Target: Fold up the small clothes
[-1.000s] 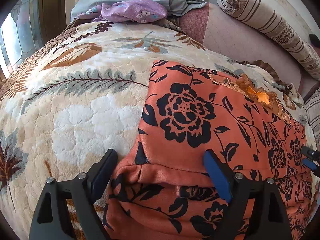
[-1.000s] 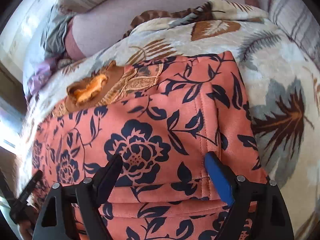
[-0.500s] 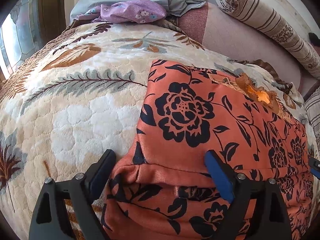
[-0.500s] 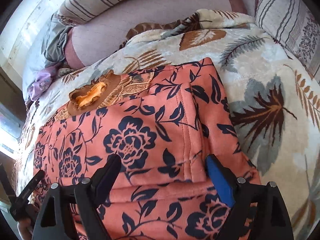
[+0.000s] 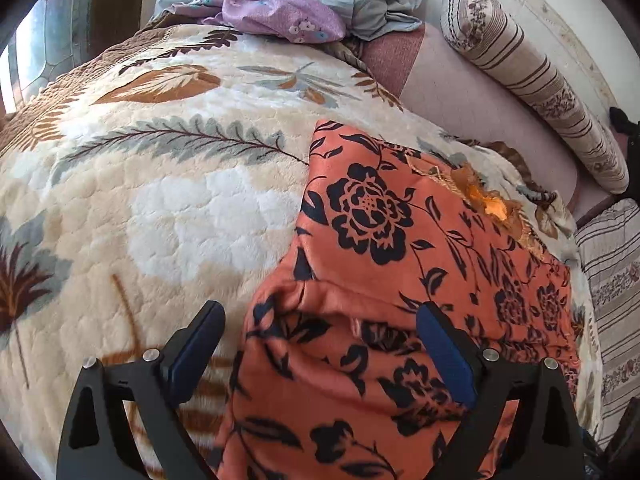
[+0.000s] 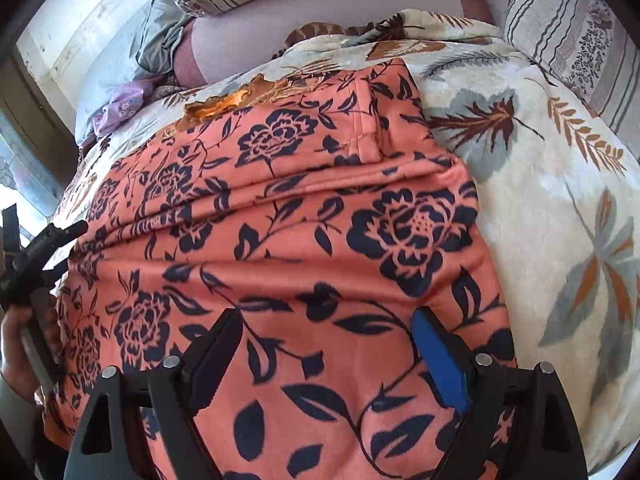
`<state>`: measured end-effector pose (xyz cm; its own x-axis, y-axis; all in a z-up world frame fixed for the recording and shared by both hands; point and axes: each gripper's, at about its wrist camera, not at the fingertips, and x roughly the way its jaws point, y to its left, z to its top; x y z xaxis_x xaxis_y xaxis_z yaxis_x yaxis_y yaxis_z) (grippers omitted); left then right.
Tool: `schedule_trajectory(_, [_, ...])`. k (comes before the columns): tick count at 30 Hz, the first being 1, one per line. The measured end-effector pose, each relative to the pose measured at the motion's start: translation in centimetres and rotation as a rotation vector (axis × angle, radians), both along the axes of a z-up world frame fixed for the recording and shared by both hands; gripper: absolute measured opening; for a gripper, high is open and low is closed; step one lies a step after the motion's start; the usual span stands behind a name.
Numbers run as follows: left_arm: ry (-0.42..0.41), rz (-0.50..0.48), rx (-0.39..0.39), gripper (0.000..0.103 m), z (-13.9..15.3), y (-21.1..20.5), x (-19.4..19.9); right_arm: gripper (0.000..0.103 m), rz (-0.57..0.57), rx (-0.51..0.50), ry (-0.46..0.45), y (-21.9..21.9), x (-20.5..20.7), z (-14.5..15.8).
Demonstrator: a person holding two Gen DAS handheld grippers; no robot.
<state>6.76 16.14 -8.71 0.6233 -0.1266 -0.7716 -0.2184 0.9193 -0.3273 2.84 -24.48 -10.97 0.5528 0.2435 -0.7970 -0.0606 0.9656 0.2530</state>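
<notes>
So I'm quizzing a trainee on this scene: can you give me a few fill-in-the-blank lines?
1. The orange garment carries a ____ floral print.
2. It lies on a leaf-patterned ____.
3. The purple floral cloth rests against a grey ____.
4. Neither the left claw nor the right claw is ____.

Missing words: black; blanket; pillow; shut

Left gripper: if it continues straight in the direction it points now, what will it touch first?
Most likely the orange floral garment, at its bunched left edge. The left gripper is opening, with that fabric between its jaws; depth is unclear.
</notes>
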Motion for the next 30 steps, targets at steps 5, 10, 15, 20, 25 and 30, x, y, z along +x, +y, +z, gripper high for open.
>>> schedule_trajectory(5, [-0.077,-0.046,-0.058,0.096,1.8,-1.2,-6.3,0.102,0.050,0.003,-0.119,0.6,-1.0,-0.9])
schedule_trajectory(10, [-0.041,-0.221,0.320,0.100,-2.5,-6.5,-8.7,0.102,0.053,0.017,-0.159,0.5,-1.3,-1.1])
schedule_trajectory(15, [-0.050,-0.221,0.443,0.103,-2.4,-8.4,-8.5,0.102,0.046,0.208,-0.213,-2.1,-2.1,-1.2])
schedule_trajectory(20, [-0.049,-0.207,0.394,0.103,-2.5,-7.9,-8.7,0.102,0.047,0.209,-0.224,-2.0,-2.4,-1.2])
schedule_trajectory(25, [-0.051,-0.203,0.401,0.103,-2.6,-8.0,-8.9,0.102,0.046,0.231,-0.237,-2.3,-2.5,-1.3])
schedule_trajectory(30, [-0.052,-0.202,0.404,0.103,-2.6,-7.9,-8.9,0.102,0.046,0.232,-0.238,-2.3,-2.5,-1.3])
